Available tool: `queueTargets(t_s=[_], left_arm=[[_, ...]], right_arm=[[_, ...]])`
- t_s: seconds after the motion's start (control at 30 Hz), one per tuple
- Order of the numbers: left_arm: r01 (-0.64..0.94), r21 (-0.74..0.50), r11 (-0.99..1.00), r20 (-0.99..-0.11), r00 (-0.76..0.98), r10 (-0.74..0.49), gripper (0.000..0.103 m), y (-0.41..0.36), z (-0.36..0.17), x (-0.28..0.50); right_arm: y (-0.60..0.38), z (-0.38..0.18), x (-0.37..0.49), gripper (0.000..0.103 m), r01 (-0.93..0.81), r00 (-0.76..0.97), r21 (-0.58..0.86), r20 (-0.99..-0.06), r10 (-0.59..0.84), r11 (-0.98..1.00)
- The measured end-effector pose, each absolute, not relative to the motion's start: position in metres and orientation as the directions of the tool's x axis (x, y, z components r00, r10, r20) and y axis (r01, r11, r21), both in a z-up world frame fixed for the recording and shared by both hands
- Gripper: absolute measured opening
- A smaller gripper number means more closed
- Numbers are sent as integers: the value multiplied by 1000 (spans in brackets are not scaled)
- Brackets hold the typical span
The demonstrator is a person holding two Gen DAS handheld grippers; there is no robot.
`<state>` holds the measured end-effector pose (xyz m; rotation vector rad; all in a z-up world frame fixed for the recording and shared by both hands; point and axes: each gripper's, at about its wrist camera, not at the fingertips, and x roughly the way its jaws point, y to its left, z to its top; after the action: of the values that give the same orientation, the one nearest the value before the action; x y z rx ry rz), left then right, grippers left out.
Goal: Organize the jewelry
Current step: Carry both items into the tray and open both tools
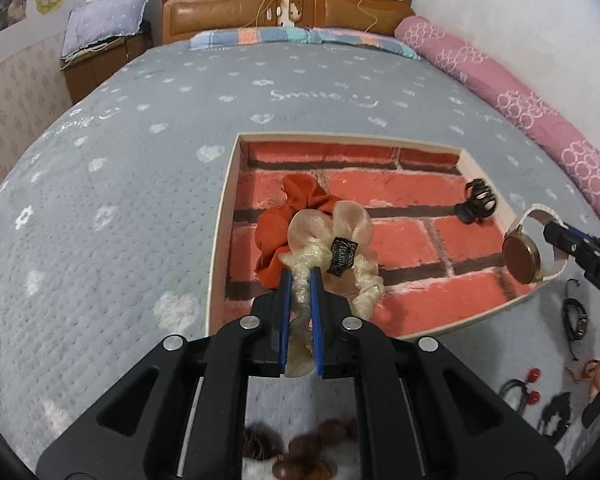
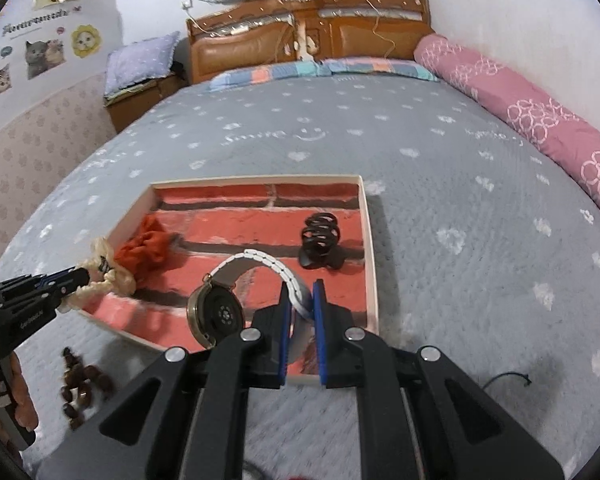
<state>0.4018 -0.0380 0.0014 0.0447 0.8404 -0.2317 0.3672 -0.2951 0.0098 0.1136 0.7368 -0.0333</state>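
Note:
A shallow box (image 1: 220,236) (image 2: 370,240) with a red brick-pattern floor lies on the grey bedspread. My left gripper (image 1: 301,274) is shut on a cream scrunchie (image 1: 328,236) (image 2: 100,272), held over the box's near left part. Under it lies an orange scrunchie (image 1: 296,200) (image 2: 146,246). A black claw clip (image 1: 476,202) (image 2: 320,236) rests at the box's right side. My right gripper (image 2: 300,288) (image 1: 556,228) is shut on the white strap of a round brass watch (image 2: 216,312) (image 1: 520,256), which hangs over the box's near right edge.
Brown beads (image 2: 80,388) (image 1: 300,452), red bead ties (image 1: 534,376), black cords (image 1: 574,316) and a dark clip (image 1: 556,412) lie on the bedspread (image 1: 120,200) near the box. A pink bolster (image 1: 500,92) lines the right wall. A person's hand (image 2: 20,392) holds the left gripper's handle.

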Motion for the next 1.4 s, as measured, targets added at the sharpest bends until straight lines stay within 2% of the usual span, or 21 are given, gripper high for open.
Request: queueTargets(t_s=[0.47, 0.63, 0.87, 0.9, 0.97, 1.03, 1.17, 1.3, 1.33, 1.4], left_arm=[[185, -54, 981, -802, 578, -153, 9, -42, -39, 438], [181, -32, 983, -820, 558, -129, 15, -42, -42, 443], [178, -36, 983, -826, 549, -130, 18, -41, -42, 443], [178, -35, 983, -827, 548, -128, 21, -40, -42, 442], [178, -37, 983, -823, 552, -131, 27, -39, -39, 439], [179, -44, 983, -818, 558, -139, 41, -37, -35, 434], [194, -34, 980, -800, 582, -143, 52, -37, -24, 417], [201, -28, 979, -767, 624, -150, 74, -32, -8, 391], [199, -30, 980, -759, 634, -152, 80, -30, -4, 385], [195, -42, 980, -747, 645, -160, 84, -25, 2, 373]], right_arm=[[-305, -31, 410, 11, 107, 682, 91, -731, -7, 990], [-308, -38, 415, 12, 106, 663, 103, -748, 7, 989], [-309, -41, 414, 14, 114, 653, 94, -758, -3, 989], [-309, -41, 414, 14, 112, 653, 90, -757, -5, 990], [-309, -38, 412, 21, 108, 659, 87, -752, -6, 990], [-310, -33, 407, 41, 106, 674, 94, -739, -2, 990], [-313, -20, 392, 43, 95, 700, 90, -714, -2, 991], [-320, -3, 367, 56, 88, 723, 109, -690, 11, 990], [-322, 0, 361, 56, 84, 727, 112, -686, 16, 990], [-325, 8, 345, 57, 76, 734, 112, -679, 21, 991]])
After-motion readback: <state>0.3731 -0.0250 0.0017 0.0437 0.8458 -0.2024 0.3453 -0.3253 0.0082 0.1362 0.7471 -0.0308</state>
